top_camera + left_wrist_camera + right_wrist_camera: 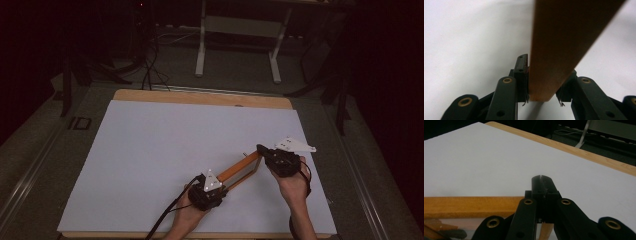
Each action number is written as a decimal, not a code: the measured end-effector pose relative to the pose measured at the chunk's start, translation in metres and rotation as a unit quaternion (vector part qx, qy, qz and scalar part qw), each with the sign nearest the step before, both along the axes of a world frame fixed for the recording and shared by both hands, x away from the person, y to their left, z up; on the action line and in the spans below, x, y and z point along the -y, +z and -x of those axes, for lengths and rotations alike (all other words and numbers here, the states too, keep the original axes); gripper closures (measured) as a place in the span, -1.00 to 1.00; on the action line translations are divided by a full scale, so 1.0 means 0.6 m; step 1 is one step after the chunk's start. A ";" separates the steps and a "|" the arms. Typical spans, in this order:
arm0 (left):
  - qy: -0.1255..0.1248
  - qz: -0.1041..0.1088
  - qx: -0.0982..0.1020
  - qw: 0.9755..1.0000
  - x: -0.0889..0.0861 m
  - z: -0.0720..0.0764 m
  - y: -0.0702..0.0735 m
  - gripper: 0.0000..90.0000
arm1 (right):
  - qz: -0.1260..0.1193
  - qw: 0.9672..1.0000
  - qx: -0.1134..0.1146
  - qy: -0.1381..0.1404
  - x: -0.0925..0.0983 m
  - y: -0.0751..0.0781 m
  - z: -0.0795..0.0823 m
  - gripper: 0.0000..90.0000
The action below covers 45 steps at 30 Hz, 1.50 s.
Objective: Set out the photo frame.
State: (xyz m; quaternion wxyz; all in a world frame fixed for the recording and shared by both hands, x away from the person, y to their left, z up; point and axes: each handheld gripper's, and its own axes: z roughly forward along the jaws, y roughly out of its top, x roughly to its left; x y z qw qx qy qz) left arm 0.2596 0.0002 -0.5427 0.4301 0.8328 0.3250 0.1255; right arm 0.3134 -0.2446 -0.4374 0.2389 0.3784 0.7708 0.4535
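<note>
Two grippers work one wooden frame (241,169) near the bench's near right corner. High view: we see the frame slanting from the left gripper (220,184) up to the right gripper (262,150), lifted off the white sheet (165,150) covering the bench. Left gripper view: we note the jaws clamped on the end of a wooden bar (554,50), one pad (522,65) pressed flat to its side, white sheet beyond. No earlier frame backs any motion here. Right gripper view: we find the right gripper (544,185) with jaws drawn together, tips meeting, a frame bar (469,206) running out to one side below them and another bar passing beneath; whether they pinch the frame we cannot tell. Bench's wooden edge (584,152) lies beyond.
</note>
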 end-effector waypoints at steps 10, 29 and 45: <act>-0.018 -0.032 0.021 0.999 0.004 0.001 0.007 0.53 | -0.004 1.000 0.006 -0.005 0.007 0.005 0.002 1.00; -0.095 0.011 0.035 0.995 -0.038 -0.049 0.146 0.54 | -0.014 1.000 0.014 -0.014 0.026 0.015 0.006 1.00; -0.137 -0.004 0.039 0.990 -0.046 -0.073 0.216 0.54 | -0.009 1.000 0.005 0.004 0.022 0.012 0.006 0.96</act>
